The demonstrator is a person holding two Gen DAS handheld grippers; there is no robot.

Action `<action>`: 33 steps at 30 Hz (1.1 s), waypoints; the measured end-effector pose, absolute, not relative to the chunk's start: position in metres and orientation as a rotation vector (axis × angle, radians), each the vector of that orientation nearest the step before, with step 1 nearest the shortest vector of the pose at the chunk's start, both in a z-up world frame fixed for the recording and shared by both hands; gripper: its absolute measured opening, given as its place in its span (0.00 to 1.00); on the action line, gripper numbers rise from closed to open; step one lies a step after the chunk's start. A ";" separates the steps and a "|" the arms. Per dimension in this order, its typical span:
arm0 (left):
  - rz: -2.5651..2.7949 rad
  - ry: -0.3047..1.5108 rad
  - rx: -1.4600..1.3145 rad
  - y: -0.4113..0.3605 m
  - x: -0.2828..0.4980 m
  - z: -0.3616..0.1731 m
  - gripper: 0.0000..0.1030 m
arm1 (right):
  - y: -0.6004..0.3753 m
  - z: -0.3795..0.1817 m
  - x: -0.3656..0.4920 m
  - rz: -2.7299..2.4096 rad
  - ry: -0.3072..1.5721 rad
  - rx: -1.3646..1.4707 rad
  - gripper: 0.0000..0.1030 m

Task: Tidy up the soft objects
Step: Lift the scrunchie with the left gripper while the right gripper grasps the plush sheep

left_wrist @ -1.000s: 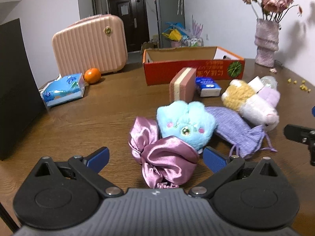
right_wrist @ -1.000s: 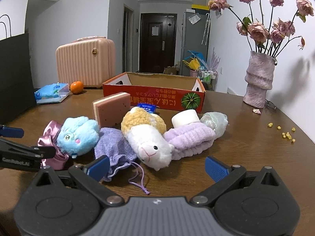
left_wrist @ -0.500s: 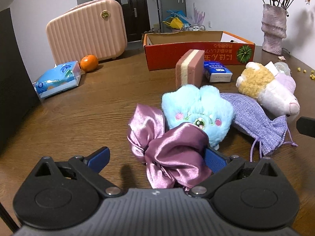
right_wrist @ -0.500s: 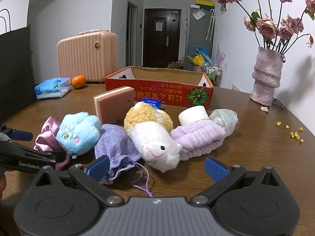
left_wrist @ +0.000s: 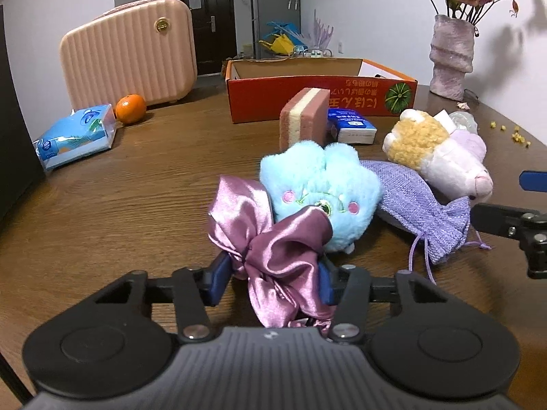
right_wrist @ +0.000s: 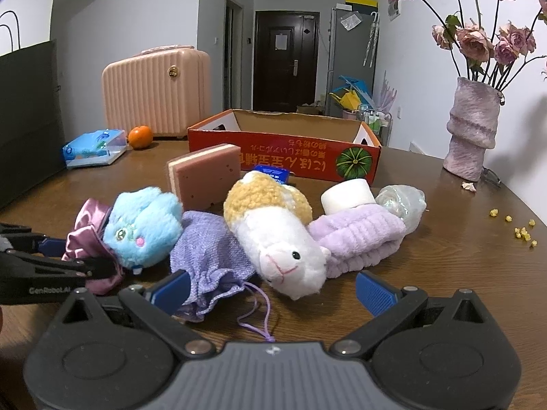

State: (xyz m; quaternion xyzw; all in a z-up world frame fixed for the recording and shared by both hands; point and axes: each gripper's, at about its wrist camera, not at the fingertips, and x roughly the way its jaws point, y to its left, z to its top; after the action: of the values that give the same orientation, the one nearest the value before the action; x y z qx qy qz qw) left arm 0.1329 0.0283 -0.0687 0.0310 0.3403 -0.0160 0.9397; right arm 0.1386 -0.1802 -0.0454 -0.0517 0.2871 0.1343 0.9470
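A pink satin scrunchie (left_wrist: 273, 249) lies on the brown table against a blue plush toy (left_wrist: 321, 188). My left gripper (left_wrist: 271, 282) is closing on the scrunchie, and its blue pads press the fabric from both sides. The right wrist view shows the same grip at the far left, on the scrunchie (right_wrist: 85, 235). My right gripper (right_wrist: 273, 292) stands open and holds nothing. Just beyond it lie a lavender drawstring pouch (right_wrist: 208, 249), a white and yellow alpaca plush (right_wrist: 277, 229) and a purple headband (right_wrist: 359, 235). A pink sponge (left_wrist: 304, 116) stands upright behind the blue plush.
An open red cardboard box (left_wrist: 307, 99) sits at the back of the table, with a small blue tissue pack (left_wrist: 348, 124) in front of it. A pink suitcase (left_wrist: 130, 51), an orange (left_wrist: 130, 112) and a blue wipes pack (left_wrist: 75, 136) are at the back left. A vase (right_wrist: 473, 133) stands at the right.
My left gripper has sunk towards the scrunchie and its jaws have gone from wide open to pinching it. The right gripper has stayed in place and open.
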 end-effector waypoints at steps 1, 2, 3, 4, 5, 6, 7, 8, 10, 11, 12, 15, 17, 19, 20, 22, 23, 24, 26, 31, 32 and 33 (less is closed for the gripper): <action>-0.032 0.693 0.058 0.029 0.132 -0.068 0.46 | -0.180 -0.046 0.138 0.274 0.585 -0.105 1.00; -0.031 0.692 0.054 0.030 0.131 -0.068 0.46 | -0.180 -0.046 0.138 0.275 0.586 -0.104 1.00; -0.031 0.690 0.049 0.031 0.129 -0.067 0.45 | -0.180 -0.046 0.138 0.275 0.587 -0.103 1.00; -0.032 0.686 0.045 0.032 0.127 -0.066 0.44 | -0.180 -0.046 0.138 0.275 0.587 -0.102 1.00; -0.031 0.683 0.043 0.033 0.125 -0.066 0.44 | -0.180 -0.046 0.138 0.275 0.587 -0.101 1.00; -0.030 0.680 0.041 0.034 0.124 -0.065 0.44 | -0.180 -0.046 0.138 0.276 0.586 -0.101 1.00; -0.029 0.677 0.040 0.035 0.121 -0.064 0.43 | -0.180 -0.045 0.137 0.277 0.584 -0.100 1.00; -0.027 0.672 0.039 0.035 0.119 -0.062 0.43 | -0.180 -0.045 0.136 0.278 0.583 -0.100 1.00; -0.024 0.660 0.037 0.037 0.114 -0.058 0.43 | -0.179 -0.044 0.135 0.282 0.578 -0.100 1.00; -0.020 0.650 0.036 0.038 0.111 -0.055 0.43 | -0.179 -0.043 0.135 0.283 0.576 -0.100 1.00; -0.015 0.640 0.034 0.040 0.108 -0.053 0.43 | -0.179 -0.043 0.134 0.284 0.575 -0.101 1.00; -0.001 0.606 0.028 0.043 0.099 -0.044 0.43 | -0.177 -0.041 0.133 0.291 0.567 -0.100 1.00; 0.010 0.582 0.027 0.046 0.095 -0.038 0.43 | -0.175 -0.039 0.131 0.302 0.559 -0.102 1.00; 0.019 0.564 0.027 0.046 0.092 -0.033 0.43 | -0.172 -0.038 0.131 0.312 0.552 -0.106 0.99; 0.021 0.557 0.026 0.047 0.091 -0.031 0.43 | -0.170 -0.037 0.130 0.316 0.549 -0.109 0.99; 0.021 0.546 0.027 0.046 0.090 -0.028 0.43 | -0.167 -0.035 0.131 0.323 0.542 -0.114 0.99; 0.021 0.543 0.029 0.046 0.090 -0.027 0.43 | -0.166 -0.035 0.132 0.326 0.539 -0.117 0.99; 0.020 0.540 0.029 0.046 0.089 -0.026 0.43 | -0.165 -0.034 0.133 0.329 0.535 -0.118 0.99; 0.017 0.535 0.030 0.045 0.089 -0.025 0.43 | -0.163 -0.032 0.136 0.331 0.525 -0.120 0.99; 0.011 0.522 0.032 0.043 0.089 -0.023 0.43 | -0.162 -0.031 0.150 0.326 0.513 -0.124 0.98; 0.010 0.521 0.033 0.043 0.089 -0.023 0.43 | -0.163 -0.032 0.153 0.326 0.514 -0.125 0.98; 0.010 0.520 0.034 0.042 0.090 -0.023 0.43 | -0.163 -0.033 0.156 0.324 0.515 -0.127 0.97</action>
State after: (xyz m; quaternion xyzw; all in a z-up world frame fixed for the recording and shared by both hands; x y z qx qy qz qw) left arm 0.0898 0.0425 -0.0229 0.0166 0.2568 0.0049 0.9663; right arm 0.1562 -0.1630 -0.0327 -0.0624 0.2534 0.1593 0.9521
